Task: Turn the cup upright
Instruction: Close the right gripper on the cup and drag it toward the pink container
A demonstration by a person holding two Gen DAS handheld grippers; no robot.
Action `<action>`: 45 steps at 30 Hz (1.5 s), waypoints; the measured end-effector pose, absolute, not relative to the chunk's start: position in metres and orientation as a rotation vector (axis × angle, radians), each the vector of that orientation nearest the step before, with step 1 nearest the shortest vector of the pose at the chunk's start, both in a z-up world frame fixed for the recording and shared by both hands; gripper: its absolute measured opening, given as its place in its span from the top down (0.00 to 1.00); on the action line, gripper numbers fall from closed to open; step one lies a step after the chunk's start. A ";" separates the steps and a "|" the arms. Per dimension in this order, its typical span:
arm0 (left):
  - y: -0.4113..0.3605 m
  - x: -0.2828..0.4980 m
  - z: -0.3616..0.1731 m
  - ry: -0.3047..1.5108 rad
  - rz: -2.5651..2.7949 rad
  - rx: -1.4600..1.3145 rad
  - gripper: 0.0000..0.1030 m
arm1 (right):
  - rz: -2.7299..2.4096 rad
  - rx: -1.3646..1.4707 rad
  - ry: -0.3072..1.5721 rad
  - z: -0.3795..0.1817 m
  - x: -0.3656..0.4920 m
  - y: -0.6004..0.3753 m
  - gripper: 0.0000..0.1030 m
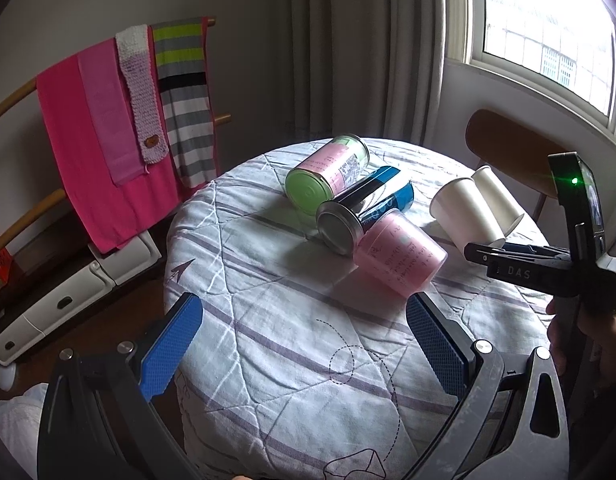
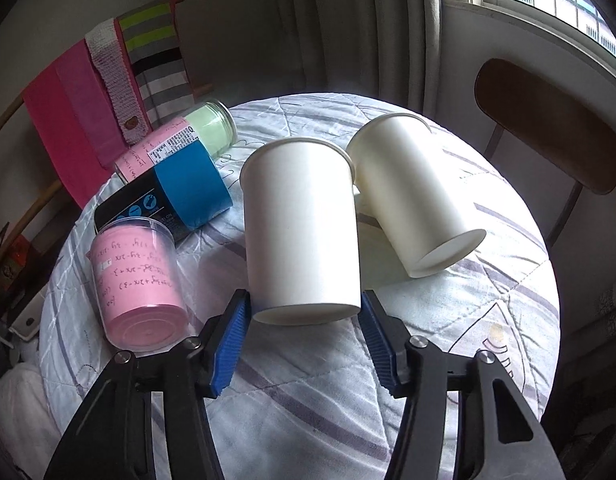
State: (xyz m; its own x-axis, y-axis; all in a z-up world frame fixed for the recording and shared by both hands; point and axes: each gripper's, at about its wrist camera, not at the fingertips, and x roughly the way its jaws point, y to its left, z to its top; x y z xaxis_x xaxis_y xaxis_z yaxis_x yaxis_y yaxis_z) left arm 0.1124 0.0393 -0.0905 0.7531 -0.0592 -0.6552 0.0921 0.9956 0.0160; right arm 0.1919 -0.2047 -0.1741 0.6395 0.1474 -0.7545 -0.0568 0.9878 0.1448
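Observation:
Two white paper cups lie on their sides on the round quilted table (image 2: 308, 380). The near white cup (image 2: 302, 228) has its base toward me, between the blue pads of my right gripper (image 2: 306, 312), whose jaws touch the base on both sides. The second white cup (image 2: 412, 192) lies just right of it. In the left wrist view both cups (image 1: 474, 206) show at the right, with the right gripper (image 1: 484, 254) at them. A pink cup (image 2: 138, 276) lies on its side at the left. My left gripper (image 1: 304, 344) is open and empty over the table's near part.
A blue-and-black can (image 1: 360, 208) and a green-and-pink jar (image 1: 328, 172) lie on their sides behind the pink cup (image 1: 400, 256). A wooden chair (image 2: 548, 128) stands at the far right under the window. A rack with pink and striped cloths (image 1: 120, 120) stands at the left.

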 end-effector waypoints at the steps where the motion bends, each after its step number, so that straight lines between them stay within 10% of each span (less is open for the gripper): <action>1: 0.039 0.112 -0.090 0.714 -0.083 0.050 0.00 | 0.125 0.132 0.878 -0.173 0.190 -0.205 0.45; 22: 0.049 0.078 -0.081 0.704 -0.071 0.047 0.00 | 0.164 0.338 1.010 -0.182 0.099 -0.163 0.45; 26: 0.042 0.076 -0.079 0.721 -0.073 0.051 0.00 | 0.193 0.354 1.062 -0.190 0.097 -0.157 0.31; 45: -0.055 0.092 -0.083 0.862 -0.076 0.025 0.00 | 0.159 0.083 0.850 -0.140 0.084 -0.241 0.22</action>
State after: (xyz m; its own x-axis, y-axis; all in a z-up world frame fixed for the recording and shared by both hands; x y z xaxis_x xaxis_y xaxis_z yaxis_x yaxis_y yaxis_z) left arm 0.0916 -0.0553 -0.0833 0.6482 -0.0565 -0.7593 0.0770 0.9970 -0.0084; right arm 0.0835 -0.2406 -0.1397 0.6491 0.1728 -0.7408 -0.1065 0.9849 0.1364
